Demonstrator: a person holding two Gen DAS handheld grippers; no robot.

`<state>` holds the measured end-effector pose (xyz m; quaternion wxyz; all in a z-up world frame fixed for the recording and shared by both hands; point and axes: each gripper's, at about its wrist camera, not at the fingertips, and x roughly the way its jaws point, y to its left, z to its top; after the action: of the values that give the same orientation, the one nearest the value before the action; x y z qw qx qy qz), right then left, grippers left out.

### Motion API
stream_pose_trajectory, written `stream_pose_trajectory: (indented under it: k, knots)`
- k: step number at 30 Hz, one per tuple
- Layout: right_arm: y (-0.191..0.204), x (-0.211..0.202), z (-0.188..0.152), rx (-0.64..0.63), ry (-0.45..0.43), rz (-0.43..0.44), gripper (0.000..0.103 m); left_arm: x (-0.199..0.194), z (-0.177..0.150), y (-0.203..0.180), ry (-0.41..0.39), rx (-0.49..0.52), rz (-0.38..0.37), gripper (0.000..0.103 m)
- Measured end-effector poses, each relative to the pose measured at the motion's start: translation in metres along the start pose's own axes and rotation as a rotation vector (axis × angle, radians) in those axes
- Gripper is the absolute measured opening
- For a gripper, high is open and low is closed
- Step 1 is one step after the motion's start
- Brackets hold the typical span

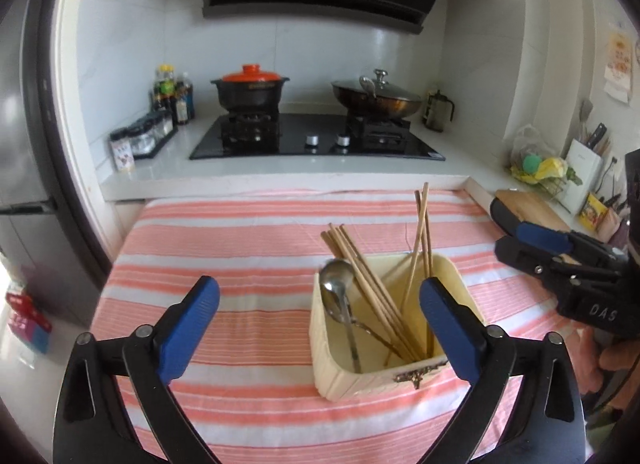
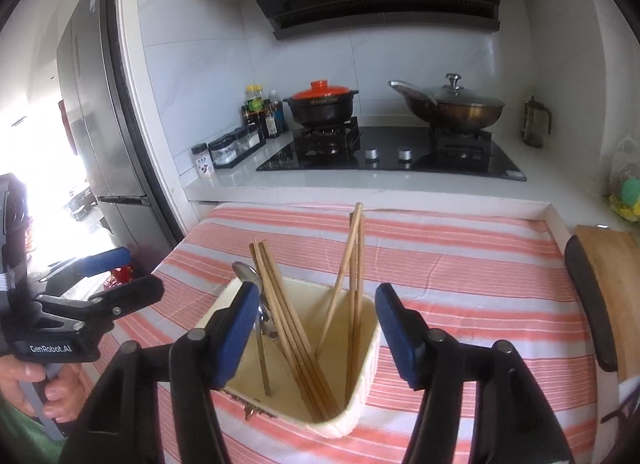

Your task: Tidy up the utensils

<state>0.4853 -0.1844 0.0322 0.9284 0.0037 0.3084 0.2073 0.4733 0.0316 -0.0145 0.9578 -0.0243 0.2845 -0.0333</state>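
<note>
Chopsticks (image 1: 372, 284) and spoon (image 1: 338, 288) already stand in the box (image 1: 384, 376); both claws, left (image 1: 320, 328) and right (image 2: 316, 332), gape empty, tabletop (image 1: 240, 248) otherwise bare.

table under pink-and-white striped cloth (image 1: 248, 232), cream utensil box (image 1: 340, 368) standing on it

Lettering "DAS" on right gripper (image 1: 516, 240) body, right edge; "GenRobot.AI" on left gripper (image 2: 116, 268) body, lower left.

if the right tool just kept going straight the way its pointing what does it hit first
Most likely the cream utensil box, or the chopsticks leaning in it: both sit between the open right tool's pads. Depth is hard to judge.
</note>
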Motion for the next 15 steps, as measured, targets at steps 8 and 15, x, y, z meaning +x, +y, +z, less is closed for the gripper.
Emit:
stream_pose_trajectory:
  k: [8, 15]
  knots:
    - [0.037, -0.119, -0.034, 0.000, -0.129, -0.078, 0.088, -0.109, -0.044, -0.018, -0.120, -0.012, 0.127, 0.103]
    - [0.079, -0.198, -0.089, -0.015, -0.154, -0.241, 0.089, -0.179, -0.090, -0.034, -0.092, -0.021, 0.203, 0.103]
